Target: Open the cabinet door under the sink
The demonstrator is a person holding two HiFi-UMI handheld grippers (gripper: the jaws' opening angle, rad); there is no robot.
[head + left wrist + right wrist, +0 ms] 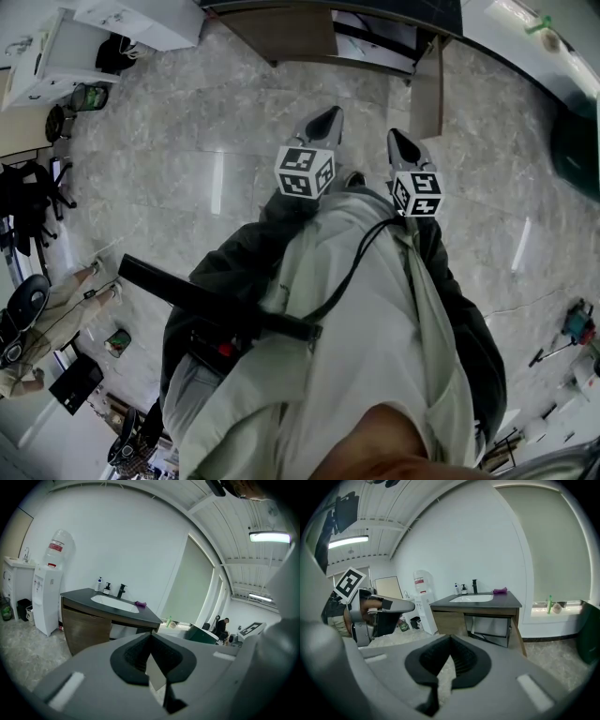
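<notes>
Head view: left gripper (325, 122) and right gripper (404, 142) are held side by side at the person's waist. Both point at the cabinet (291, 33), well apart from it across open floor (187, 169). This looks like a standoff before any approach. With nothing to grasp yet, both grippers have their jaws together and empty.

Right gripper view: faces the cabinet squarely. The sink (471, 598) sits in a dark top. The left door (447, 623) is closed. The right door (518, 637) stands swung out, with a frame visible inside.

Left gripper view: catches the cabinet from its closed corner, and the swung-out door does not show there. Judgement: one door already open.
</notes>
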